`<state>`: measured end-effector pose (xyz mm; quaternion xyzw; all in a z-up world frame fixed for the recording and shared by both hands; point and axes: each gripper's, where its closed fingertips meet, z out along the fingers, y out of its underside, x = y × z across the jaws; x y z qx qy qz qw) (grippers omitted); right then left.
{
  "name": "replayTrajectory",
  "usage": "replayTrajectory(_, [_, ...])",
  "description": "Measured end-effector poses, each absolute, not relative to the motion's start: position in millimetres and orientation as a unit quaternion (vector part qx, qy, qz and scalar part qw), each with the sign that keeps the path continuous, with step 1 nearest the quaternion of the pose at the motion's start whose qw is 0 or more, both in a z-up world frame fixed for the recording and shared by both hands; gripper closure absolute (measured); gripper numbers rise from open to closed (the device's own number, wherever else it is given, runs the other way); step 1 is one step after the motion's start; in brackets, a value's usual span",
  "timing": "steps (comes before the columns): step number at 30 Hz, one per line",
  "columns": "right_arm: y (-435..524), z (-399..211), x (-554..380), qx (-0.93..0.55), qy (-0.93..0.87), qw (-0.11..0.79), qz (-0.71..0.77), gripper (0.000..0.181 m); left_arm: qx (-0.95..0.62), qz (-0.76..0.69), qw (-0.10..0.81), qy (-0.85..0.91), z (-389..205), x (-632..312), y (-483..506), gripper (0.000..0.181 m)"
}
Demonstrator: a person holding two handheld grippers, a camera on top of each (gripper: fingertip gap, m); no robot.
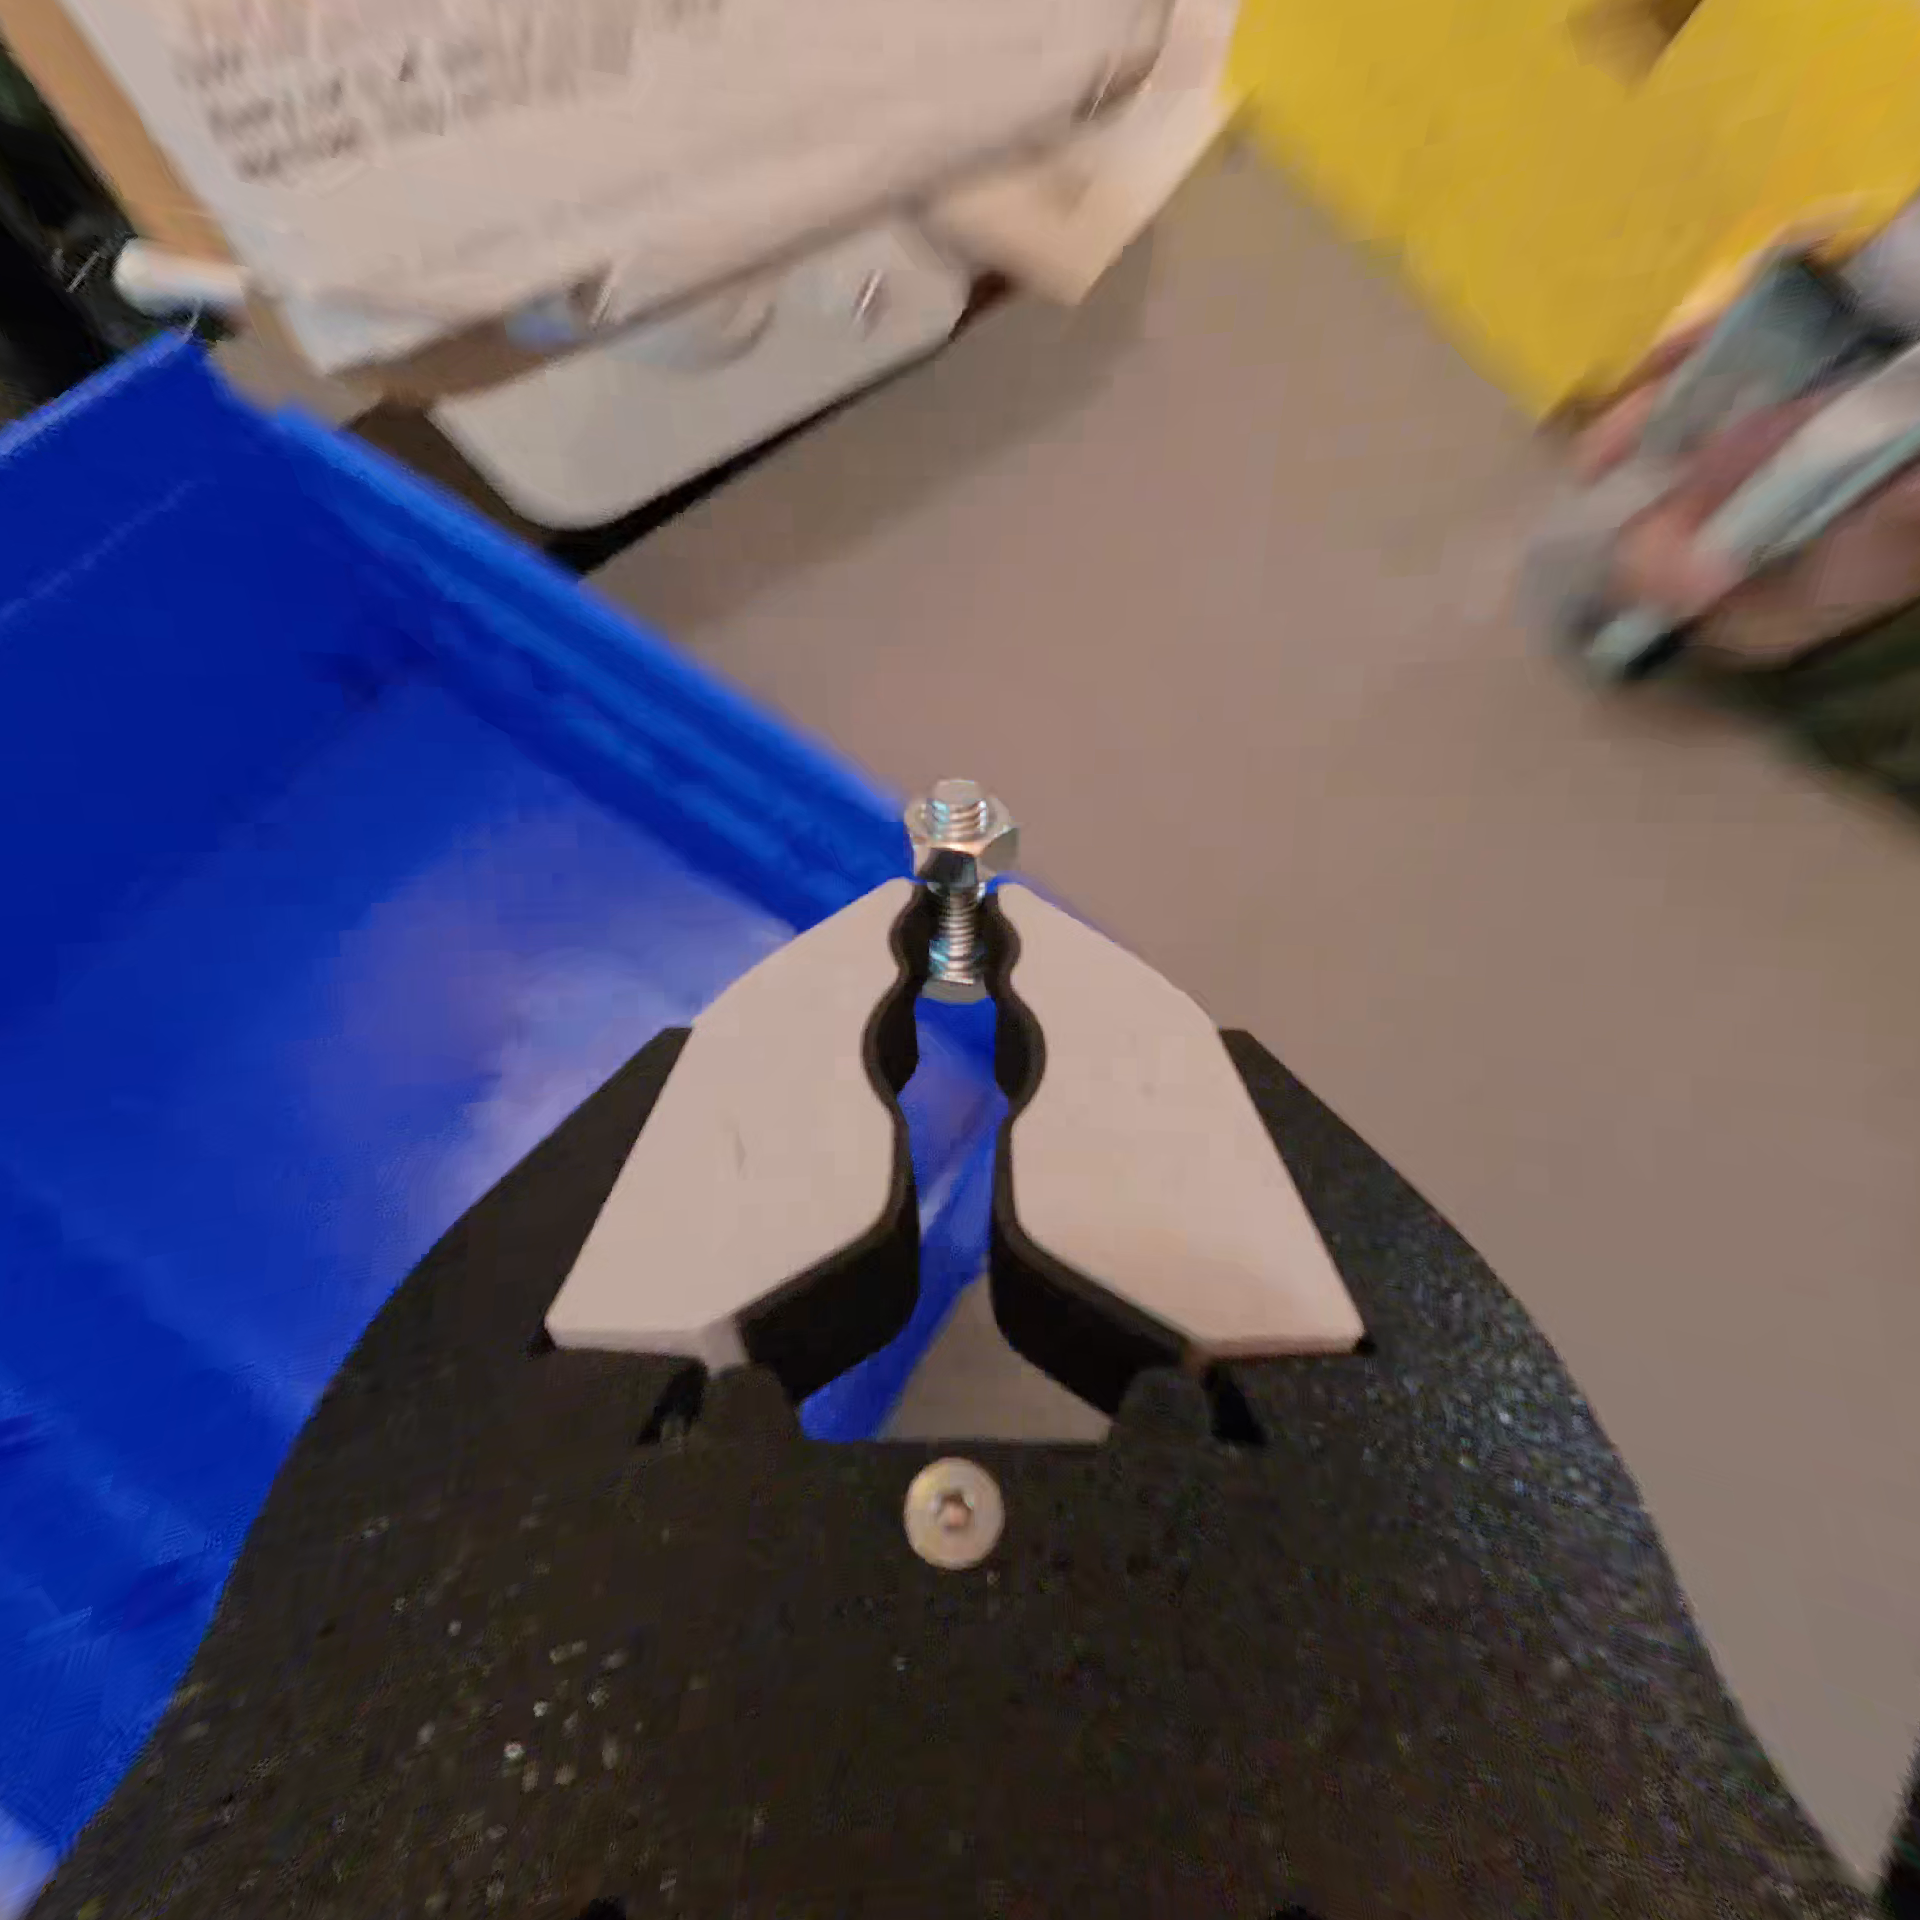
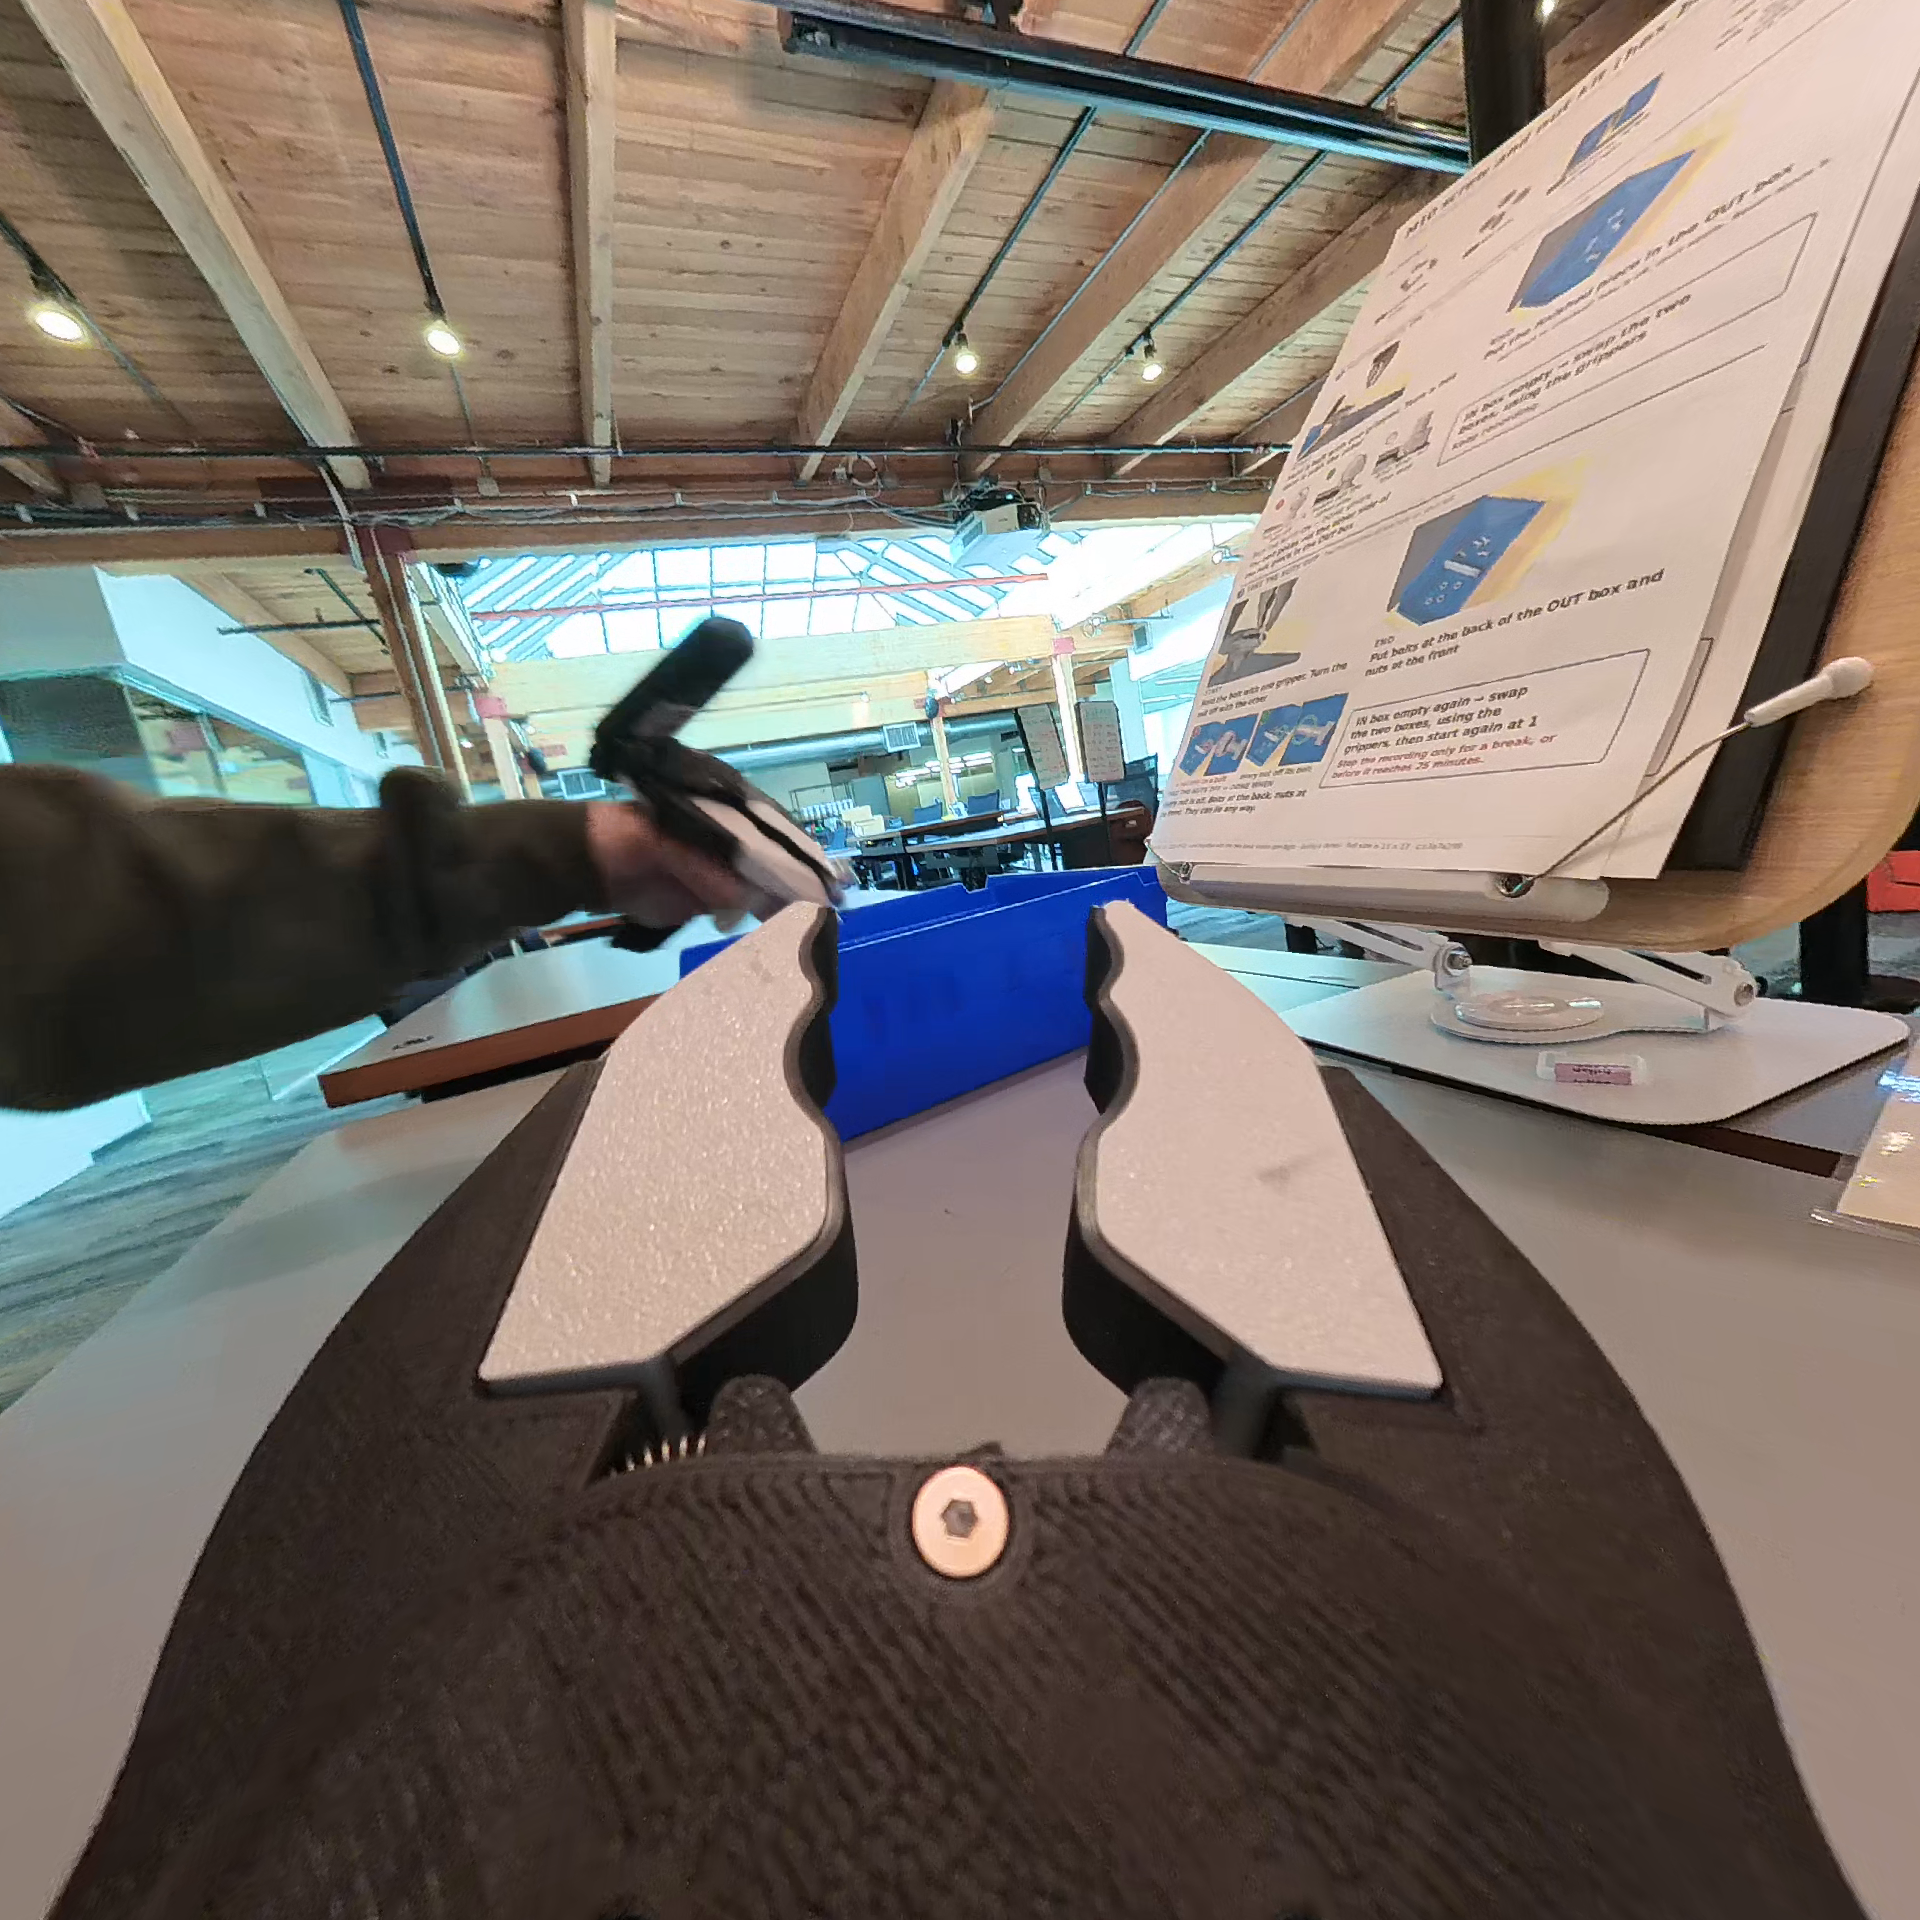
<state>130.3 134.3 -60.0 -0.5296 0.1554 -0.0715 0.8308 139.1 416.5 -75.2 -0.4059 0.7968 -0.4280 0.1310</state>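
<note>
My left gripper is shut on a small silver bolt with a hex nut threaded near its far end. It holds the bolt above the near right rim of a blue plastic bin. My right gripper is open and empty, low over the grey table, pointing at the same blue bin. In the right wrist view the left gripper shows farther off, held by a hand with a dark sleeve, above the bin's left end.
A yellow bin stands at the back right and a white box behind the blue bin. A page of instructions rests on a wooden stand with a white base at the right. The left wrist view is motion-blurred. There is about 30 cm between the tips of the two grippers.
</note>
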Motion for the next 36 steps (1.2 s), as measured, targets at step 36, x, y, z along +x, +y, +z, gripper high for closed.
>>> replayTrajectory(36, [183.6, -97.2, 43.1, -0.705, 0.045, 0.706, -0.047, 0.157, -0.196, -0.628, 0.111, 0.745, -121.3, 43.9, 157.3, 0.172])
